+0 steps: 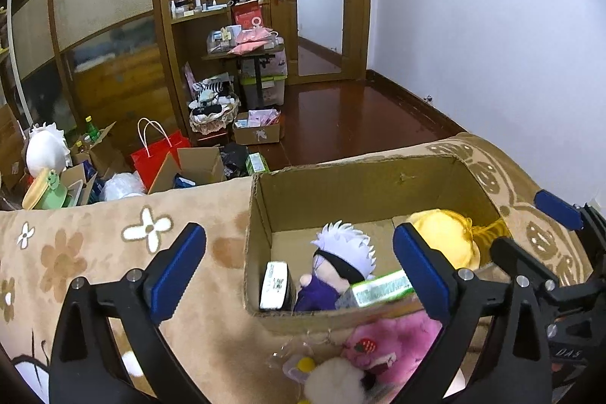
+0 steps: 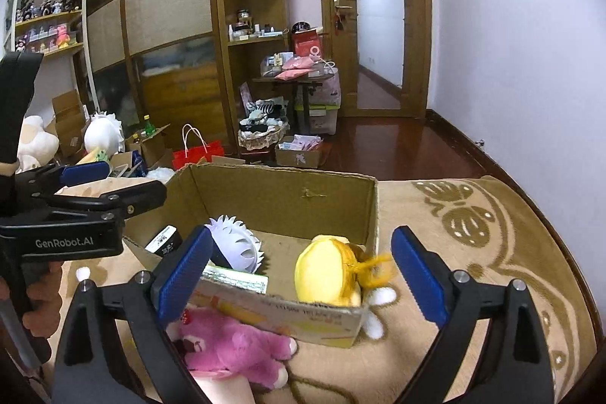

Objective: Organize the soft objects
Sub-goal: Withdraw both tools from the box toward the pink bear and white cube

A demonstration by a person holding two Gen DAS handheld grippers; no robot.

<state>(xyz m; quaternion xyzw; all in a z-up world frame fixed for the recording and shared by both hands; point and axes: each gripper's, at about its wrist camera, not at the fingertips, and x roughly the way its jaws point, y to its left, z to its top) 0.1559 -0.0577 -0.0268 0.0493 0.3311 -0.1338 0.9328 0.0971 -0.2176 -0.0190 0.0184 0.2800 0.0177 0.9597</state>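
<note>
Cardboard box (image 2: 288,199) sits on patterned blanket (image 2: 492,252), open top, holds white-haired doll (image 2: 236,245) and yellow plush (image 2: 329,275).

Pink plush (image 2: 231,343) lies outside box, against near wall, long axis roughly along that wall.

Right gripper (image 2: 299,279): released, jaws wide, empty; plush below and left of it, closest.

Left gripper (image 1: 299,267): released, empty; plush low right.

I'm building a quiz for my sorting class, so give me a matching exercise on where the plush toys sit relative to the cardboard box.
Things:
1. yellow plush
2. white-haired doll
3. pink plush

Places:
A. on the blanket, outside the cardboard box's near wall
B. inside the box, right-hand side
C. inside the box, left of the yellow one

Pairs: 1-B, 2-C, 3-A
</note>
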